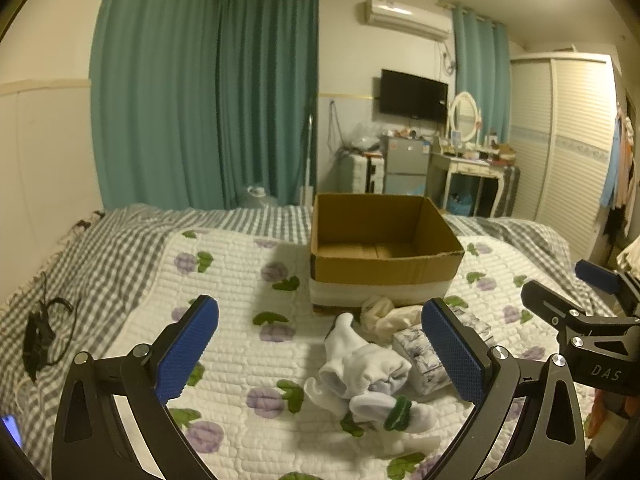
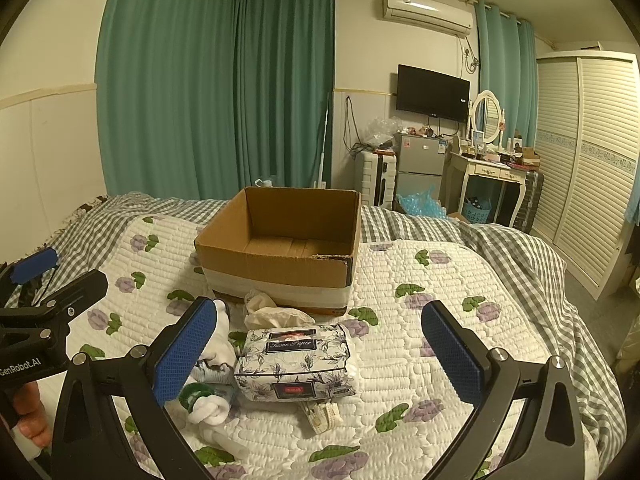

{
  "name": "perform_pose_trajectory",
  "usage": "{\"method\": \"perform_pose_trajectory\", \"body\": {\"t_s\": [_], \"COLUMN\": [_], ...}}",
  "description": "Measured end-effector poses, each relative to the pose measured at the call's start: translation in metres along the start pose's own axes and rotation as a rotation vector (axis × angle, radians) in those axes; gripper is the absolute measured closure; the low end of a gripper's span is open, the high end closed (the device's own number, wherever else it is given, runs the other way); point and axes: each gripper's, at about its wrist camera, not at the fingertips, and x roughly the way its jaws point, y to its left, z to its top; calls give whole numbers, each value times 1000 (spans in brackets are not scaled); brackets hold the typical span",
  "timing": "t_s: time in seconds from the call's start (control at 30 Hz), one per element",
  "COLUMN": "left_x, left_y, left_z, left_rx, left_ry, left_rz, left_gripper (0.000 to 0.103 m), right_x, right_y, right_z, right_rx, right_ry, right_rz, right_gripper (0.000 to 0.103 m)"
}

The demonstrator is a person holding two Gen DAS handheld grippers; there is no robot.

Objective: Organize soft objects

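Both tools spread wide, holding nothing: left tool (image 1: 320,354), right tool (image 2: 320,354). Socks (image 1: 366,376) lower centre on the bed (image 1: 240,280), tissue pack (image 2: 296,360) just beside, cream cloth (image 2: 268,310) touching the empty box (image 2: 280,248) behind.

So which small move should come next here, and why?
Probably lower the right claw onto the tissue pack and close on it. Both claws stand open and hold nothing, the pack lies between the right claw's fingers, and the cardboard box behind it looks empty.
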Motion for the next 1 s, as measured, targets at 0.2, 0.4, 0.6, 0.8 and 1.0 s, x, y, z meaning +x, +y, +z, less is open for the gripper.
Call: {"method": "perform_pose_trajectory", "body": {"t_s": [0.2,0.4,0.6,0.8,1.0], "left_x": [-1,0,0,0,-3], "left_y": [0,0,0,0,1], "left_z": [-1,0,0,0,-2], "left_rx": [0,0,-1,-2,-5], "left_ry": [2,2,2,4,-4], "left_rz": [0,-1,-1,-1,-1], "left_gripper": [0,0,0,0,0], "right_x": [1,5,5,5,1], "right_y": [0,-2,-1,-1,-1], "right_z": [-1,-3,-3,-4,-2], "right_rx": [-1,-3,-4,-4,-8], "right_ry": [4,9,12,13,13], "right_rz": [0,0,0,0,-10], "right_gripper": [0,0,0,0,0]}}
